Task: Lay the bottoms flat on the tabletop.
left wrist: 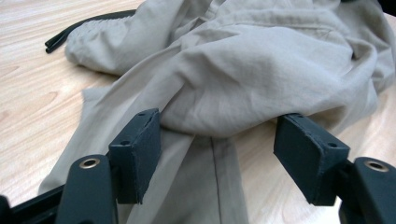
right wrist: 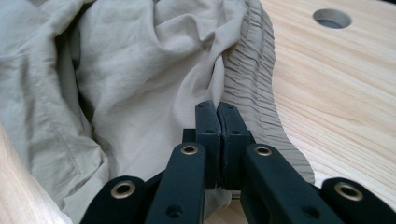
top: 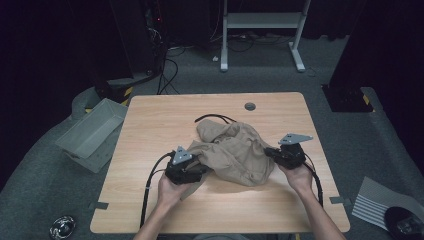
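High view: a crumpled khaki garment [top: 234,150] lies at the center of the wooden table [top: 150,130]. Right tool [right wrist: 218,109] — lower center of its own view — is pinched shut on fabric beside the gathered elastic waistband [right wrist: 254,79]. Left tool [left wrist: 217,140] stands open, a soft fold sagging between its pads without pressure. Best next move, by my reading — re-grip a clean edge, then draw the cloth taut.

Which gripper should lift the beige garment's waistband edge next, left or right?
Right. The right gripper is shut on the beige garment beside its elastic waistband; the left gripper stands open, cloth loose between its jaws.
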Action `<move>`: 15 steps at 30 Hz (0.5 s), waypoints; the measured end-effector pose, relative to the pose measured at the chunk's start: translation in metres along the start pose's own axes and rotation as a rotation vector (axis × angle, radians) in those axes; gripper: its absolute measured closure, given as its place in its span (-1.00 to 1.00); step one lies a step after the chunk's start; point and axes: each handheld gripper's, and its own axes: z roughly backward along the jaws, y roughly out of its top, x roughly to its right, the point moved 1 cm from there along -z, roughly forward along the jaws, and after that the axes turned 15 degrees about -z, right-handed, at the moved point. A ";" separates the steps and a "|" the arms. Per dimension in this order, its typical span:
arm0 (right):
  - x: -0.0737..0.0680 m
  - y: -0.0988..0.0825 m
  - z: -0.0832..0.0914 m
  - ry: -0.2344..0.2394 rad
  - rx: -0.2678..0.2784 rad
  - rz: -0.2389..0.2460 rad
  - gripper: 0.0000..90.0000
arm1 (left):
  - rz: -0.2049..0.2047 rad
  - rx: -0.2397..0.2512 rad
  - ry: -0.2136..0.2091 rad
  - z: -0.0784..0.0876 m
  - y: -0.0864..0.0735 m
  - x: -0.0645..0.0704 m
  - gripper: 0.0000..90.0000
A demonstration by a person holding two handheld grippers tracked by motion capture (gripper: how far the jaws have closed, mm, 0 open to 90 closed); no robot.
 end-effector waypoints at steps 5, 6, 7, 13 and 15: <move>0.004 -0.002 -0.022 -0.015 -0.053 -0.016 0.97 | 0.014 -0.025 -0.022 -0.018 0.005 -0.005 0.42; 0.006 -0.004 -0.025 -0.019 -0.062 -0.019 0.97 | 0.015 -0.024 -0.021 -0.019 0.004 -0.006 0.60; 0.009 -0.007 -0.025 -0.026 -0.068 -0.022 0.97 | 0.024 -0.019 -0.021 -0.019 0.004 -0.008 0.88; 0.023 -0.012 -0.012 -0.046 -0.049 -0.045 0.97 | 0.105 -0.023 -0.001 -0.012 -0.004 -0.027 0.98; 0.027 -0.011 -0.007 -0.034 -0.031 -0.062 0.97 | 0.141 -0.020 -0.007 -0.012 -0.007 -0.033 0.98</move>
